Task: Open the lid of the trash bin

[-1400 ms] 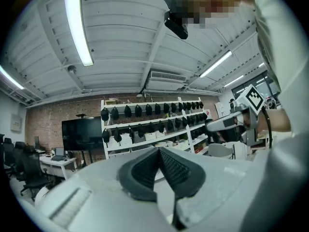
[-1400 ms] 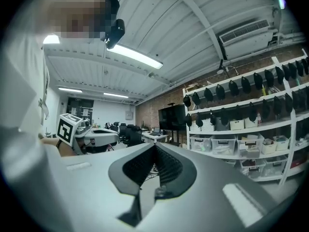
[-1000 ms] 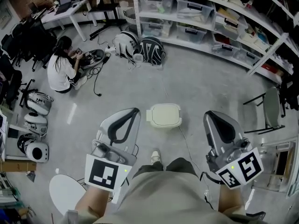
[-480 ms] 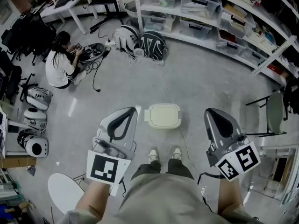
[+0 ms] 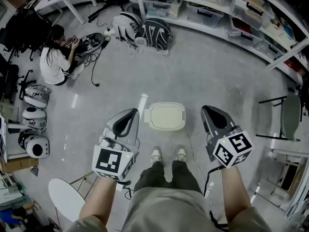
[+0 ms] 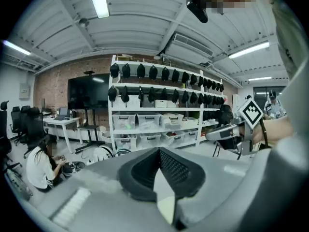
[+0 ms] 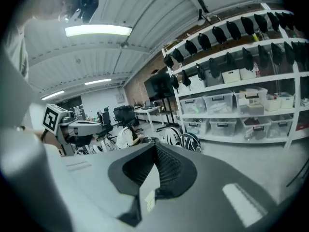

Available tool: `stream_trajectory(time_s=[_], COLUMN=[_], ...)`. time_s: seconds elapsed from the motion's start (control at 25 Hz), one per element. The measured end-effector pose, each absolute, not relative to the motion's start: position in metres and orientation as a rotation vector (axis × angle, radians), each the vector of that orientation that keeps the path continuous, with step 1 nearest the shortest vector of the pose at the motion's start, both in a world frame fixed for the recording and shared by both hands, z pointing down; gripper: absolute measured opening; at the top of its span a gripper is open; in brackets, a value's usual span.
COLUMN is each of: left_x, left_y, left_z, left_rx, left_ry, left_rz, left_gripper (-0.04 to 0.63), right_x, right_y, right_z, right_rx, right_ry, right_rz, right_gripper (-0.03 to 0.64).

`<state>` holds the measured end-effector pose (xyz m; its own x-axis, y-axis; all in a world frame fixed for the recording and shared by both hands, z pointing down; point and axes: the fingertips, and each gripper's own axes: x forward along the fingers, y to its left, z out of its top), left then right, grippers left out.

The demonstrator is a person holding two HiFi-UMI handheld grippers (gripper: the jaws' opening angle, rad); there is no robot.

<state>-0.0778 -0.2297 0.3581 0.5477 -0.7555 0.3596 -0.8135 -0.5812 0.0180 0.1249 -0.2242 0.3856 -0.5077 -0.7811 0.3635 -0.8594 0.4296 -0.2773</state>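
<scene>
The trash bin [image 5: 166, 116] is sitting lid-down on the floor between the left tool [image 5: 129, 116] and right tool [image 5: 209, 112], the left seemingly nearer. Both tools are pressing together, pinching nothing.

No legible text, number or brand name appears in any view. The only printed signs are black-and-white square coded patterns, which carry no letters or digits: one stands on the marker cube [image 5: 112, 162] of the left tool [image 5: 131, 113] and one on each visible face of the marker cube [image 5: 232, 149] of the right tool [image 5: 208, 110]. The same patterns also show in the left gripper view on the right tool's cube [image 6: 252, 112] and in the right gripper view on the left tool's cube [image 7: 52, 118].
</scene>
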Motion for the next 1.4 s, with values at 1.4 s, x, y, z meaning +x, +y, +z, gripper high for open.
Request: stream_trajectory(time_s=[1.4], left_x=[-0.105], left_y=[-0.227], left_z=[0.804], left_rx=[2.153], left_ry=[-1.193], left_rz=[0.73], left_gripper=[0.002], right_x=[0.155], right_y=[-0.226], right_z=[0.961], right_rx=[1.195], right_ry=[-1.854], right_rz=[1.082], right_gripper=[0.003])
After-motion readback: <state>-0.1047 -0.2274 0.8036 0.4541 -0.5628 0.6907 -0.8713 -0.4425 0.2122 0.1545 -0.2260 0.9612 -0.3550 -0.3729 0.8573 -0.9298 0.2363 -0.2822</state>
